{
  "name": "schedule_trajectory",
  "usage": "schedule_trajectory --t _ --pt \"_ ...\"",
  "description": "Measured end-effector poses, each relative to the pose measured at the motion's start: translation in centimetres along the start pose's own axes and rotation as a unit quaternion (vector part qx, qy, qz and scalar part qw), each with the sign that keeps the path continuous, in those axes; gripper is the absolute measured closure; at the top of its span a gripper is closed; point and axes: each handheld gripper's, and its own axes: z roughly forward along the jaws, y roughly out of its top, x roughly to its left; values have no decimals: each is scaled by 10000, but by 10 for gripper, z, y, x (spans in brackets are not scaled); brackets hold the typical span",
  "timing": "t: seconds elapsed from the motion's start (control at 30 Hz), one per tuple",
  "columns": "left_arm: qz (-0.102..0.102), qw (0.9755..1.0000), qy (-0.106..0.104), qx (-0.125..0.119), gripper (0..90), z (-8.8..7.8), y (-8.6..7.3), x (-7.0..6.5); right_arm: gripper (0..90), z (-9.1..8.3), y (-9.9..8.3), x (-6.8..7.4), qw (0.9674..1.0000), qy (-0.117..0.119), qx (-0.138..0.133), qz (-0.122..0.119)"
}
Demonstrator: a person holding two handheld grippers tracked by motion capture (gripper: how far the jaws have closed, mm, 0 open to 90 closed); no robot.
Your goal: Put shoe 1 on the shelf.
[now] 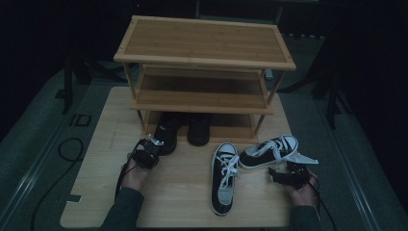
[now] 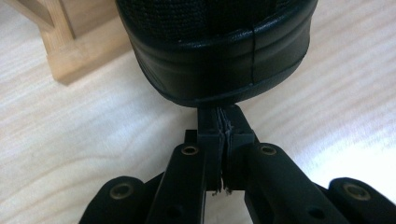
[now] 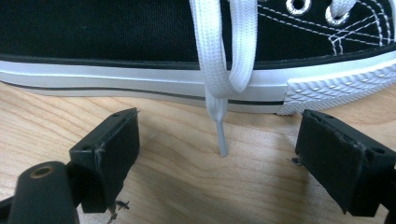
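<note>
A black shoe [image 1: 167, 135] stands with its toe under the bottom shelf of a wooden shoe rack [image 1: 204, 57], and a second black shoe [image 1: 198, 129] stands beside it. My left gripper [image 2: 219, 119] is shut, nothing between its jaws, its tips against the black shoe's heel [image 2: 215, 60]. In the high view the left gripper [image 1: 150, 150] sits just behind that shoe. A black-and-white sneaker [image 1: 268, 151] lies across the table near my right gripper [image 1: 279, 174]. My right gripper [image 3: 222, 140] is open in front of the sneaker's white sole [image 3: 140, 81]; a white lace [image 3: 219, 93] dangles between the jaws, touching neither.
Another black-and-white sneaker [image 1: 223, 178] lies toe-away in the middle of the wooden table [image 1: 106, 144]. The rack's top and middle shelves are bare. A rack leg [image 2: 60, 46] stands just left of the black shoe's heel. Dark floor and a cable [image 1: 70, 149] surround the table.
</note>
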Motion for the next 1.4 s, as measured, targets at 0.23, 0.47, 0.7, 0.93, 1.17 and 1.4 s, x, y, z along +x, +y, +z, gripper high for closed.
schedule_trajectory --t 0.23,0.47,0.7,0.93,1.17,1.4 --pt "-101 9999 -22 -69 895 5 12 2 135 0 0 0 10000 -1 0 0" --pt "18 9999 -128 -45 899 15 28 -8 135 0 0 0 10000 -1 0 0" --pt "140 9996 -227 13 899 23 36 -19 135 0 0 0 10000 0 0 2" --pt "95 9997 -223 71 900 28 44 -21 135 0 0 0 10000 -1 0 1" --pt "0 9996 -267 52 899 30 46 -18 135 0 0 0 10000 -1 0 1" --pt "37 9994 -339 -43 726 23 38 -15 135 0 0 0 10000 0 0 -1"
